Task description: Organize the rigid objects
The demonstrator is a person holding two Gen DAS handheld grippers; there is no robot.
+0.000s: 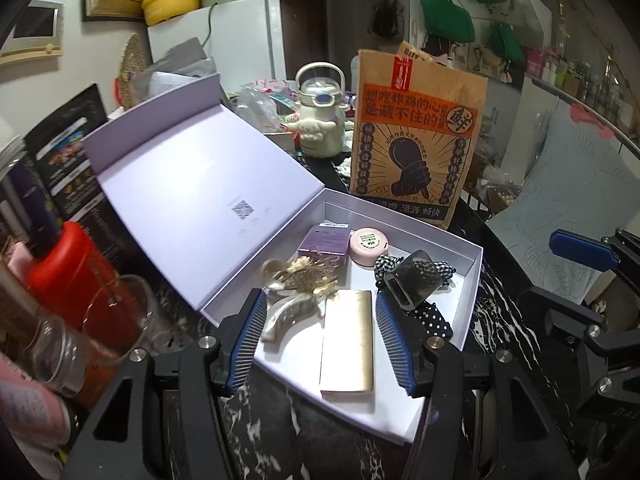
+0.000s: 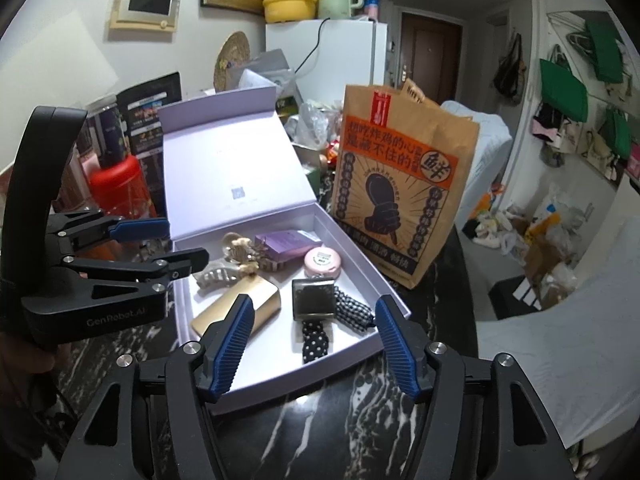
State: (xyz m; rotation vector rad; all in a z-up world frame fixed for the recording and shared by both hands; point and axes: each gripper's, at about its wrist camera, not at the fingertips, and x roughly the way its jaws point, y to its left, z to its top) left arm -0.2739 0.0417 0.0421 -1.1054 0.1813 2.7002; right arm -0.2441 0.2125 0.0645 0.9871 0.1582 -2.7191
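Risk: both released, empty grippers, left gripper (image 1: 320, 336) and right gripper (image 2: 316, 340), could clip the box (image 2: 394, 300) rim (already crowded) and tip it.

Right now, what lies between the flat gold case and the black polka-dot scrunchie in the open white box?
Only bare white box floor separates the gold case from the polka-dot scrunchie, clearest in the right wrist view.
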